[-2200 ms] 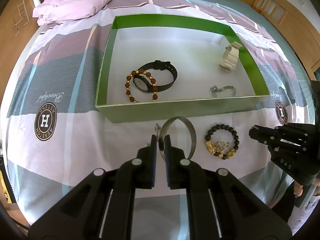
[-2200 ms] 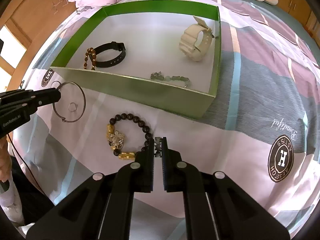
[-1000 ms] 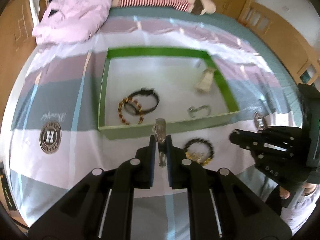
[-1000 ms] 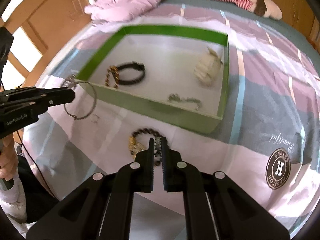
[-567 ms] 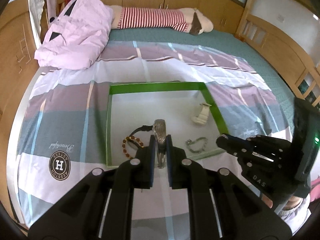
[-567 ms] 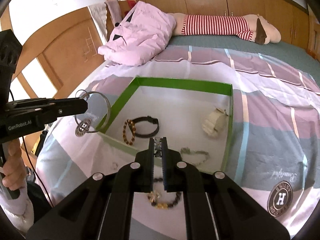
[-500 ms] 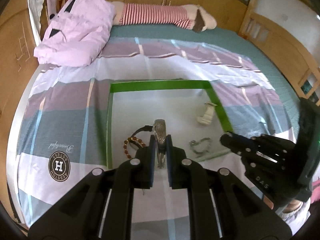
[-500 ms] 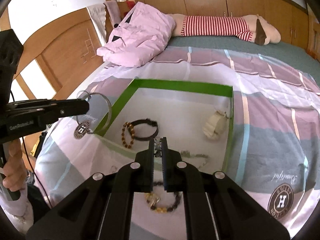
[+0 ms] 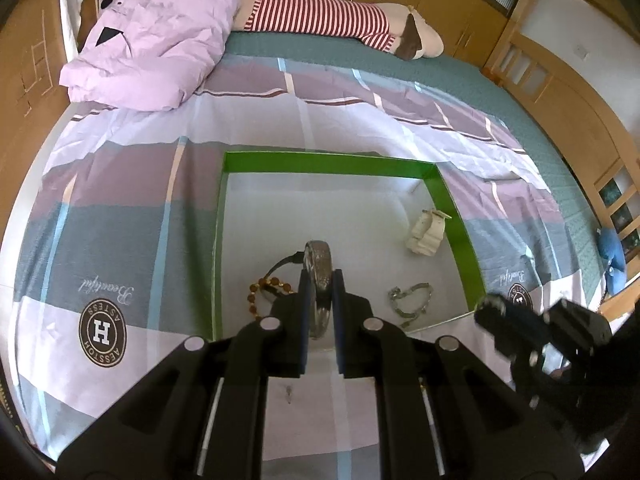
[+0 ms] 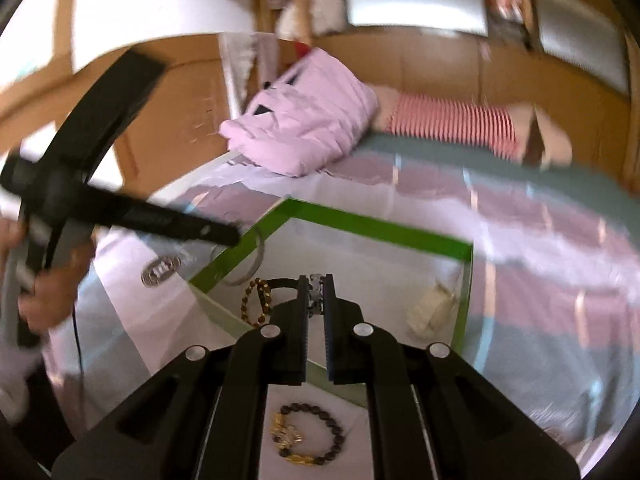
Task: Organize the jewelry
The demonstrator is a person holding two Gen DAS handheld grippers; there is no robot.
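My left gripper [image 9: 320, 280] is shut on a silver bangle [image 9: 319, 268], held edge-on above the near left part of the green box [image 9: 328, 162]. In the right wrist view the bangle [image 10: 244, 258] hangs from the left gripper over the box's left corner. Inside the box lie a black watch with a brown bead bracelet [image 9: 264, 290], a cream watch [image 9: 426, 232] and a silver chain [image 9: 410, 300]. My right gripper [image 10: 316, 284] is nearly shut and pinches a small silvery piece at its tips. A black-and-gold bead bracelet [image 10: 308, 438] lies on the bedsheet below it.
A striped bedsheet [image 9: 120, 208] covers the bed. A pink duvet [image 9: 156, 40] and a striped plush toy [image 9: 332, 16] lie at the far end. Wooden bed rails [image 9: 560, 92] run along the right side.
Both grippers have risen from the sheet. The left gripper has carried the bangle forward over the box. The right gripper has lifted and tilted up, leaving the black-and-gold bracelet on the sheet.
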